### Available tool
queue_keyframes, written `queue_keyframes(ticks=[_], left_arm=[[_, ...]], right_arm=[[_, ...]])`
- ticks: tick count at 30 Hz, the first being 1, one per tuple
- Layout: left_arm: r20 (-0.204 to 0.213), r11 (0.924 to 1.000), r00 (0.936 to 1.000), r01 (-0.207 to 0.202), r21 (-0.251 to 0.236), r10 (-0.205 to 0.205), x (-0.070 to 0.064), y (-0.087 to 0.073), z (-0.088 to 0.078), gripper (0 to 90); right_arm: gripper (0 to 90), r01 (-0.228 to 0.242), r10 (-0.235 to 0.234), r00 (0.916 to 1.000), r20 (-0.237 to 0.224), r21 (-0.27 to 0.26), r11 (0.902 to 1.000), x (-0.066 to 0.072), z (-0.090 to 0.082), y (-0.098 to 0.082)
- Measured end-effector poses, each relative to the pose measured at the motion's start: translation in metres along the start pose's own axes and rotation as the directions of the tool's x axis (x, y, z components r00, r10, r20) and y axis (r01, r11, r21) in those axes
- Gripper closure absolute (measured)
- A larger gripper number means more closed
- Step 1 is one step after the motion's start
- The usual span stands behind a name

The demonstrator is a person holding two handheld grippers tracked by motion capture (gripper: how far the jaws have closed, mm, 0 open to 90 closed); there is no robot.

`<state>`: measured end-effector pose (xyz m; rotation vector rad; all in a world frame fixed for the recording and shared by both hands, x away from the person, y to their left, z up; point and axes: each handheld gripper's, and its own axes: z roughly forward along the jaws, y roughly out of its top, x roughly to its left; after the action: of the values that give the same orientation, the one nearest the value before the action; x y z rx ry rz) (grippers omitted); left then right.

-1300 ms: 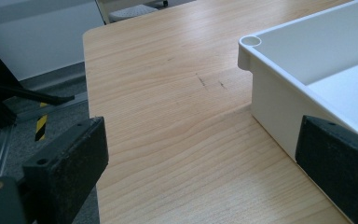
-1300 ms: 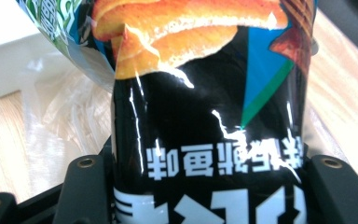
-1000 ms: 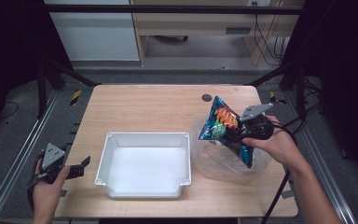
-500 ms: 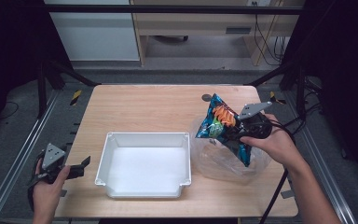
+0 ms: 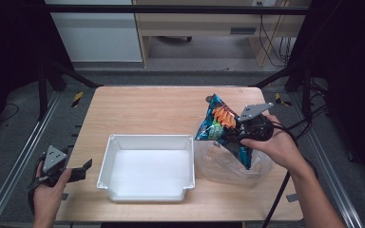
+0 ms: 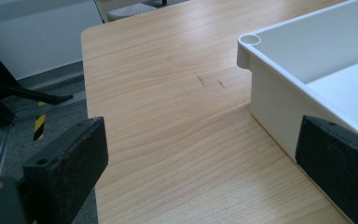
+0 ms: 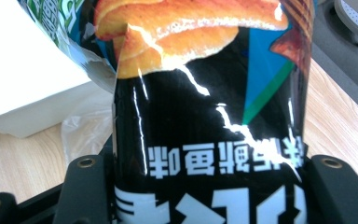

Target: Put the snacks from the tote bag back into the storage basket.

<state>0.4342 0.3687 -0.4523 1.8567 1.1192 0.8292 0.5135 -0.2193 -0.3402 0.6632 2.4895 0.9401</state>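
A blue and black snack bag with orange chips printed on it hangs above a clear plastic bag on the right side of the wooden table. My right gripper is shut on the snack bag, its two black jaws pressing the bag's sides. A white rectangular bin stands on the table, left of the snack bag. My left gripper hovers at the table's left front edge, open, with nothing between its jaws; the bin's near corner lies just ahead of it.
A small dark round object lies near the table's back right. Black frame bars and metal rails run along both sides of the table. Cables trail off to the right.
The right gripper has carried the snack bag a little leftward, toward the bin. The left gripper has stayed put.
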Motion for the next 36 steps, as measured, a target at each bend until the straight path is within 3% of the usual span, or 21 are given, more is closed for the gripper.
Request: queue_keyframes(ticks=[17, 36], left_arm=[[0.0, 1.0, 1.0, 0.003, 0.004, -0.003, 0.001, 0.0, 0.001, 2.3], [-0.001, 1.0, 1.0, 0.004, 0.003, -0.004, 0.002, 0.0, 0.0, 2.3]], right_arm=[[40.7, 0.035, -0.035, 0.9994, -0.006, -0.051, 0.9981, 0.022, -0.005, 0.02], [40.7, 0.118, -0.12, 0.9918, -0.046, -0.044, 0.9921, 0.058, 0.007, 0.054]])
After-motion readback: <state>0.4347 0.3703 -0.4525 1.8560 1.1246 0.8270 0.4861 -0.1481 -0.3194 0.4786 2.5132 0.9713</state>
